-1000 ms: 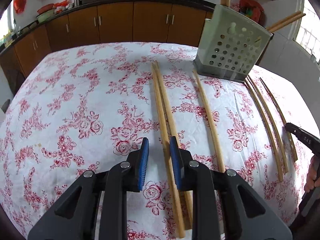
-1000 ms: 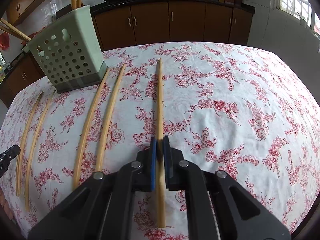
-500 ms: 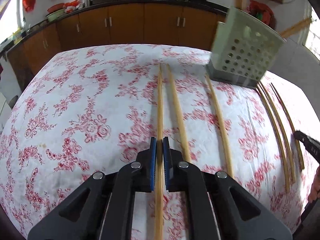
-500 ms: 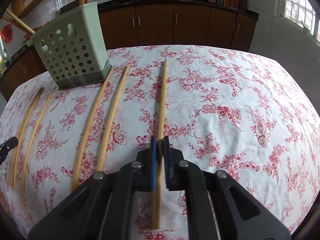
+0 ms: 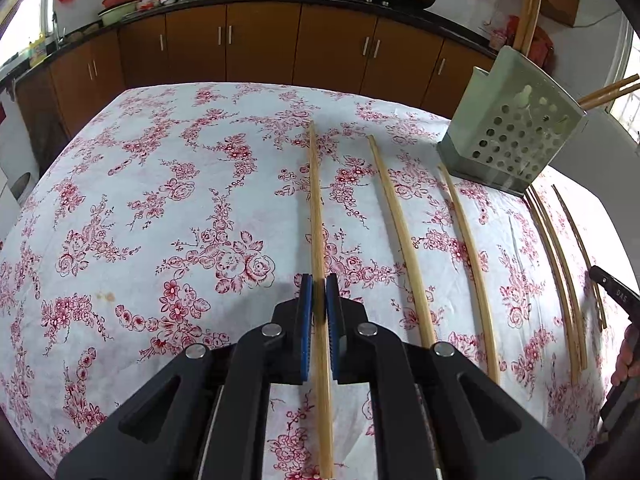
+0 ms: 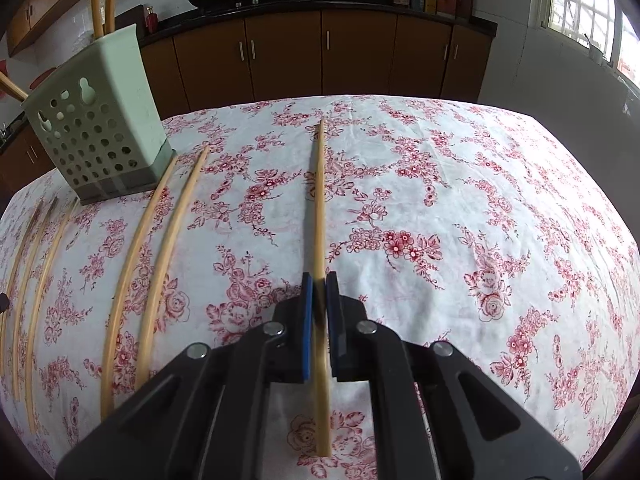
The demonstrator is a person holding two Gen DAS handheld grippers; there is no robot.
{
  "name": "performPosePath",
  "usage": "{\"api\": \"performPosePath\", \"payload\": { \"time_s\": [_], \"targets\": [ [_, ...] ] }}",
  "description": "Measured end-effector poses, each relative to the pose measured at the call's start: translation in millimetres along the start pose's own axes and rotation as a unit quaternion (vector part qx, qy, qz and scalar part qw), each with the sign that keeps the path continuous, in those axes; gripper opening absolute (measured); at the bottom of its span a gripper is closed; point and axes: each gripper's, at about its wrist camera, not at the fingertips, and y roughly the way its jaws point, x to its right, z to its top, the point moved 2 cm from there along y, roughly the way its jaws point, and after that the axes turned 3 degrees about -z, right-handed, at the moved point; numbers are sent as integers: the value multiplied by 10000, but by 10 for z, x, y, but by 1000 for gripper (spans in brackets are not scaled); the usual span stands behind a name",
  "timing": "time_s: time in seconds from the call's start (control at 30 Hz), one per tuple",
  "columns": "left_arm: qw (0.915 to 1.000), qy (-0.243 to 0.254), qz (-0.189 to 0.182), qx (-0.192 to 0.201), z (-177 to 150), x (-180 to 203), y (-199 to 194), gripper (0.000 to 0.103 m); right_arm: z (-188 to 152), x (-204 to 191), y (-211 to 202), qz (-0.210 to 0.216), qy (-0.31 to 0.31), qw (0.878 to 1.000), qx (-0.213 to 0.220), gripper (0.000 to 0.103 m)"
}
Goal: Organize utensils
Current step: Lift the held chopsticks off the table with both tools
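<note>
My left gripper [image 5: 316, 288] is shut on a long wooden chopstick [image 5: 316, 208] that points away over the floral tablecloth. My right gripper [image 6: 318, 286] is shut on another wooden chopstick [image 6: 319, 200], raised a little above the cloth. A pale green perforated utensil holder [image 5: 516, 136] stands at the far right in the left wrist view and at the far left in the right wrist view [image 6: 96, 128], with a few chopsticks standing in it. Several more chopsticks [image 5: 404, 236] lie on the cloth [image 6: 156, 256].
The round table's cloth [image 5: 160, 208] drops off at its edges. Brown kitchen cabinets [image 5: 264, 44] line the far wall. The right gripper's tip and the hand holding it [image 5: 616, 292] show at the right edge of the left wrist view.
My left gripper has closed on a chopstick and lifted it, shifting left. My right gripper has kept its chopstick and risen, moving away from the holder.
</note>
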Motion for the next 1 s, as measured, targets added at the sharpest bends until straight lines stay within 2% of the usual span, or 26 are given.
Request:
{"api": "performPosePath", "payload": {
  "time_s": [0.6, 1.0],
  "targets": [
    [9999, 89, 79, 51, -44, 26, -37, 9, -105, -49, -106, 187, -152, 9997, 12, 9],
    [9998, 199, 68, -9, -239, 60, -184, 9, -238, -48, -230, 212, -171, 9996, -7, 9]
  ]
}}
